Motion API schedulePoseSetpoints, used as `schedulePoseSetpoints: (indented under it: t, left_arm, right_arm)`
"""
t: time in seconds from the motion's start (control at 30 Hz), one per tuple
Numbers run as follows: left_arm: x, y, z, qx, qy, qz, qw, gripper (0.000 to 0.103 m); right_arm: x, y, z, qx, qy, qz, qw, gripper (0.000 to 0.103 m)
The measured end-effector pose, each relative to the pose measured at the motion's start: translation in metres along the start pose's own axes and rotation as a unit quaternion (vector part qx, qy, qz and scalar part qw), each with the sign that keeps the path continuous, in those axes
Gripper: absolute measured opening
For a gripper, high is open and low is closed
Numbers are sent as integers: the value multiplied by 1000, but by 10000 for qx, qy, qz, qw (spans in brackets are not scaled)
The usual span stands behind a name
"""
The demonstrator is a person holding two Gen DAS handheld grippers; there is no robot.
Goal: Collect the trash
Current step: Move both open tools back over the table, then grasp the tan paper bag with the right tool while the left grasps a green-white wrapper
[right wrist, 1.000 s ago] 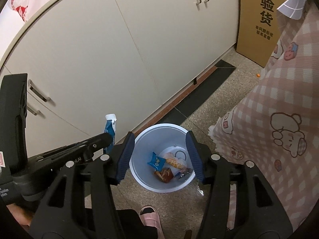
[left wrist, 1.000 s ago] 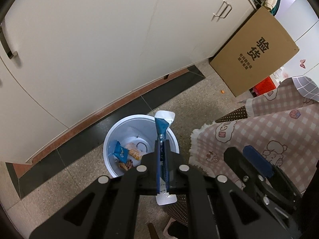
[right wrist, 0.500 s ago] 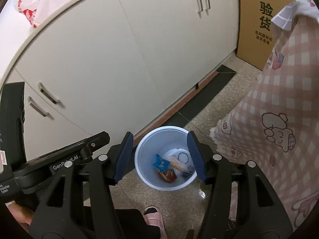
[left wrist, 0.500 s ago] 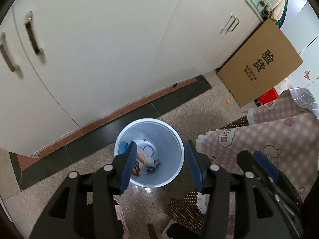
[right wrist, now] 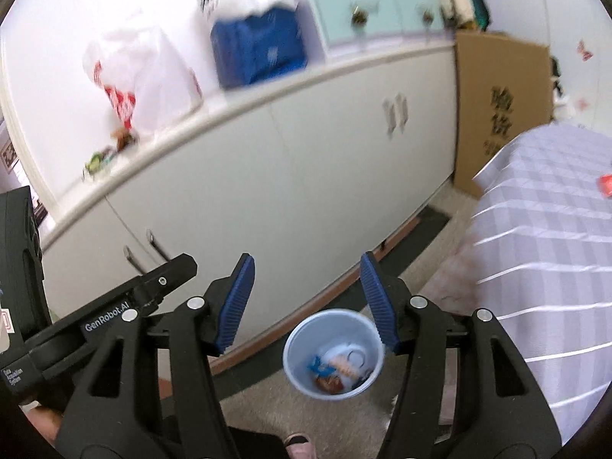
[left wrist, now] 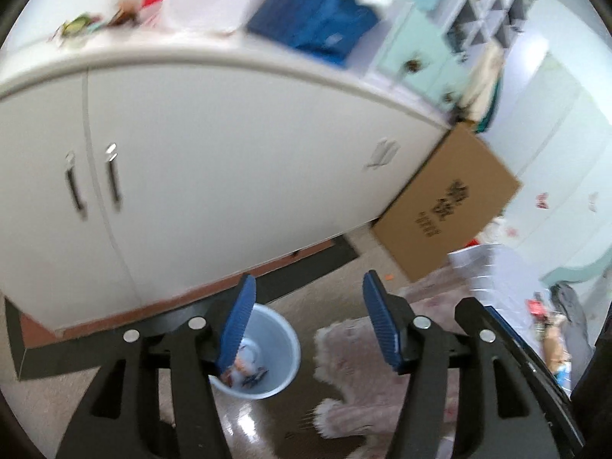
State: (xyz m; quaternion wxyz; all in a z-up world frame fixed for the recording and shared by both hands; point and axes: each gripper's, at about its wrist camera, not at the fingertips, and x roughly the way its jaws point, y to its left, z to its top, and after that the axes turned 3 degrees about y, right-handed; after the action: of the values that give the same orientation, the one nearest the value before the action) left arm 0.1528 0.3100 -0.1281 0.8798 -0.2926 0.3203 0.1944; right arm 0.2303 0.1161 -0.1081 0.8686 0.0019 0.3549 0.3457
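Observation:
A pale blue trash bin (left wrist: 267,348) stands on the floor by the white cabinets, with several wrappers inside; it also shows in the right wrist view (right wrist: 332,354). My left gripper (left wrist: 308,329) is open and empty, raised well above the bin. My right gripper (right wrist: 306,306) is open and empty, also high above the bin. The left gripper's body (right wrist: 103,313) shows at the left of the right wrist view. Small red trash (right wrist: 606,185) lies on the checked tablecloth (right wrist: 543,252) at the right.
White cabinets (left wrist: 214,176) run along the back, with plastic bags (right wrist: 141,76) and a blue bag (right wrist: 260,49) on top. A cardboard box (left wrist: 447,206) leans against the cabinet's right end. A pink fringed cloth (left wrist: 363,382) hangs to the right of the bin.
The left gripper opened and dropped its blue-and-white wrapper into the bin. Both grippers then rose and tilted up, bringing the cabinet top and table into view.

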Motion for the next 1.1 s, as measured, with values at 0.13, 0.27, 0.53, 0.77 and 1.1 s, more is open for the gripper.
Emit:
schedulePoseSetpoints:
  t: [0.13, 0.27, 0.53, 0.77, 1.1]
  left_arm:
    - [-7, -61, -5, 453, 75, -387, 9982, 59]
    - [5, -128, -23, 947, 416, -800, 9914, 59]
    - [49, -249, -72, 2003, 1164, -1299, 9641, 59]
    - [87, -310, -89, 2582, 1387, -1280, 9475, 60]
    - [122, -364, -99, 2976, 1368, -1336, 9353, 61]
  right_arm:
    - [-50, -35, 10, 39, -325, -383, 9987, 59]
    - [-93, -96, 14, 238, -510, -984, 9936, 59]
    - [-138, -229, -4, 1029, -331, -2143, 9708, 59]
    - [-121, -288, -9, 1112, 306, -2299, 9664, 56]
    - [-133, -306, -9, 1221, -230, -2116, 9694, 7]
